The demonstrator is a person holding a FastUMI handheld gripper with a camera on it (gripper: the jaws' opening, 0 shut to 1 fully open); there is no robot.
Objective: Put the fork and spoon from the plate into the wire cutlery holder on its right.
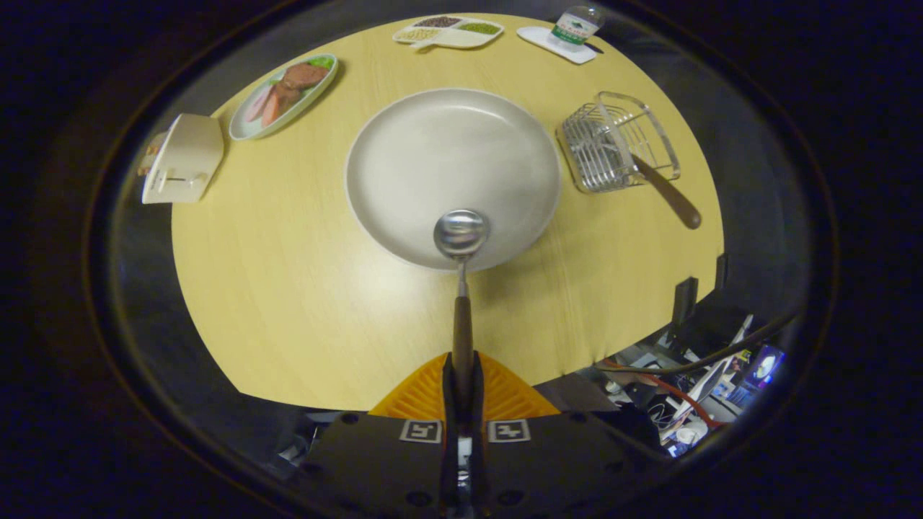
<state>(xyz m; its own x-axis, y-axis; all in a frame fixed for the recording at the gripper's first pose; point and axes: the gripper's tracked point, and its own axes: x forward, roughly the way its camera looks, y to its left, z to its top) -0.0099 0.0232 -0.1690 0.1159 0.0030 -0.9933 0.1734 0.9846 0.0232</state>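
Two fingers pressed together on the brown handle of the spoon [461, 288]; gripper [462, 386] pinching it near the handle's end. Spoon points straight ahead from the fingers, handle narrowing to a thin metal neck, shiny round bowl at the far end. Spoon bowl sits over the near rim of the plate [453, 176]; cannot tell whether it touches the rim or is raised above it.

Plate: large, round, pale, shallow, its inside bare. Rests near the middle of a light wooden table [288, 303].

Wire cutlery holder [616, 140] stands on the table just to the right of the plate, apart from it. Built of thin metal bars with a clear rim. Fork [667, 194] already in it: brown handle sticks out over the holder's near right side and slants toward the table edge; the tine end lies inside among the wires, hard to make out.

Other things on the table, all beyond the fingers and well clear of the spoon:
- Oval dish [283, 94] with sliced meat and some green, far left of the plate.
- Small cream-coloured box-like object [182, 158], nearer than the oval dish, at the table's left edge.
- Divided tray [448, 31] with dark and green portions, at the far edge behind the plate.
- Bottle [575, 27] with a green label standing on a white flat tray [555, 45], far right corner.

Below the table's right edge, a clutter of cables [685, 375] and equipment, dim and indistinct.
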